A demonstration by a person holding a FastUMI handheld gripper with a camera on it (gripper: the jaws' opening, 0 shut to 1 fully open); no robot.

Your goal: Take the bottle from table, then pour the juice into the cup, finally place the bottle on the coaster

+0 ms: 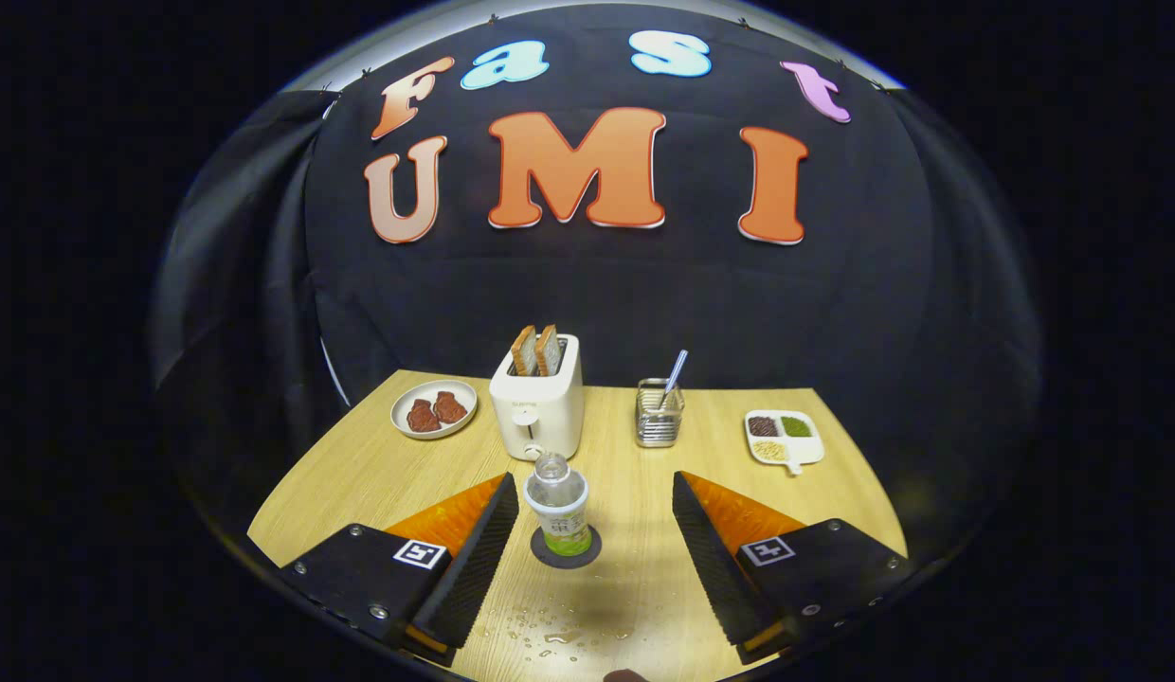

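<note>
Bottle, clear plastic, uncapped, green-labelled, is standing upright on a round dark coaster; gripper fingers are spreading wide around it, gripping nothing.

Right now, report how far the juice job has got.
Looks near its end: the bottle stands upright on the dark coaster, uncapped and nearly empty. The hand-held gripper is open, fingers apart either side of the bottle, touching nothing. Droplets lie on the table near the fingers. I see no cup, so the pour itself can't be confirmed. Only backing away seems left.
</note>
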